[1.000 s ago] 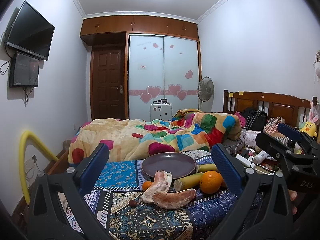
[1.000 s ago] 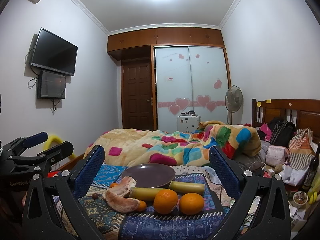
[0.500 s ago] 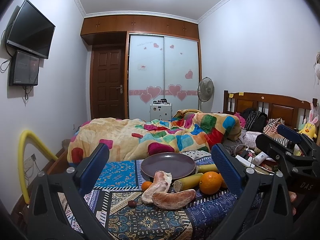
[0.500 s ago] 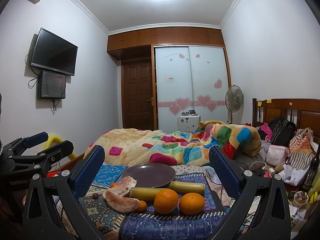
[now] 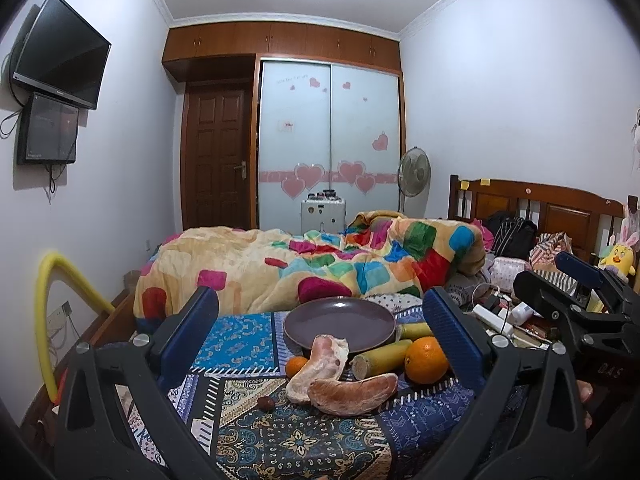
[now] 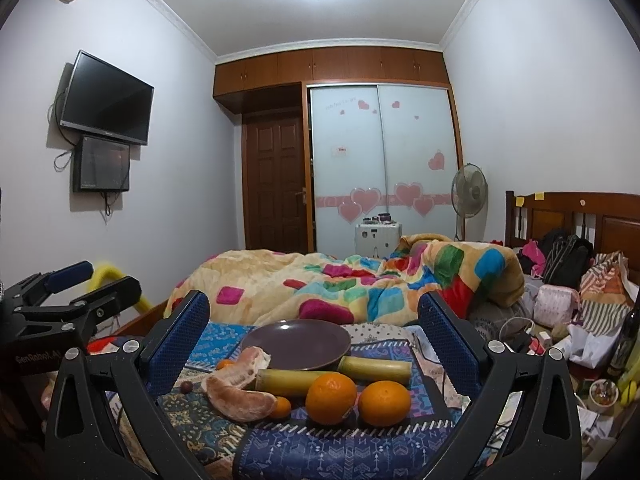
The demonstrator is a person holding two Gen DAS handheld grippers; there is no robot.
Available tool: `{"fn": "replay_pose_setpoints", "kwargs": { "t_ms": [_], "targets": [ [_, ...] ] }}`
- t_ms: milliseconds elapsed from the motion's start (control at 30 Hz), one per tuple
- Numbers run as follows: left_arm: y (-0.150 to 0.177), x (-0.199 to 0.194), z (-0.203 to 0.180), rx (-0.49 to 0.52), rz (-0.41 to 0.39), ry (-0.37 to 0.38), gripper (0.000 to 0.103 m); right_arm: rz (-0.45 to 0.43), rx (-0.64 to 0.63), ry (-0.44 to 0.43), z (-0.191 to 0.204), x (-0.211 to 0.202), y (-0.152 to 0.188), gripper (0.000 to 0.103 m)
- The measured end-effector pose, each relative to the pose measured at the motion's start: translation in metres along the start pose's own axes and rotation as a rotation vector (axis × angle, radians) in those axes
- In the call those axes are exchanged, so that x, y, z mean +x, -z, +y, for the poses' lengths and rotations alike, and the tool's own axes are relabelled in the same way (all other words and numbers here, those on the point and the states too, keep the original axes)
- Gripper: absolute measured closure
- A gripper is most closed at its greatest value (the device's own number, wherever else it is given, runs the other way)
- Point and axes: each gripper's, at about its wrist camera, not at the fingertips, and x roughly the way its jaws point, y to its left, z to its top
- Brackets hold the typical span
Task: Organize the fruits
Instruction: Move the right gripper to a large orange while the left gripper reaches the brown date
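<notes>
An empty purple plate (image 5: 339, 323) (image 6: 296, 343) rests on a patterned cloth on the bed. In front of it lie two peeled pomelo segments (image 5: 352, 396) (image 6: 240, 394), two yellow-green cane pieces (image 5: 382, 358) (image 6: 288, 382), two big oranges (image 6: 331, 398) (image 5: 426, 360), a small tangerine (image 5: 296, 365) and a dark red date (image 5: 265, 403). My left gripper (image 5: 320, 344) is open, hovering short of the fruit. My right gripper (image 6: 314, 344) is open too, empty, just before the oranges. Each gripper shows at the other view's edge.
A crumpled colourful quilt (image 5: 304, 264) lies right behind the plate. Bags and clutter (image 6: 560, 304) crowd the right side by the wooden headboard (image 5: 536, 208). A yellow foam tube (image 5: 44, 320) arches at the left bed edge. A fan (image 6: 469, 194) stands by the wardrobe.
</notes>
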Motion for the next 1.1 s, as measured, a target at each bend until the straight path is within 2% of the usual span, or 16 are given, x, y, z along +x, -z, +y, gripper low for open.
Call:
{"fn": "replay_pose_setpoints", "kwargs": {
  "t_ms": [200,400,567,667,767,967,1067,1100],
  "targets": [
    [0.014,0.026,0.008,0.031,0.098,-0.022,0.0,0.092,-0.035,0.03,-0.012,0.022,0.017,0.0],
    [0.037,0.067,0.028,-0.008,0.255,-0.02,0.0,0.225,-0.112,0.07,-0.027,0.047,0.047,0.0],
    [0.057,0.098,0.038,-0.024,0.373,-0.041,0.0,0.338,-0.118,0.075,-0.042,0.069,0.069,0.0],
    [0.07,0.111,0.041,-0.013,0.413,-0.043,0.0,0.386,-0.114,0.079,-0.049,0.076,0.078,0.0],
    [0.081,0.118,0.045,-0.022,0.457,-0.012,0.0,0.422,-0.106,0.071,-0.056,0.083,0.083,0.0],
    [0.099,0.125,0.057,-0.033,0.51,-0.004,0.0,0.459,-0.092,0.055,-0.062,0.093,0.09,0.0],
    [0.107,0.127,0.063,-0.04,0.529,-0.004,0.011,0.468,-0.081,0.039,-0.065,0.096,0.092,0.002],
    [0.109,0.127,0.065,-0.043,0.539,-0.004,0.017,0.471,-0.081,0.037,-0.065,0.098,0.093,0.005]
  ]
}}
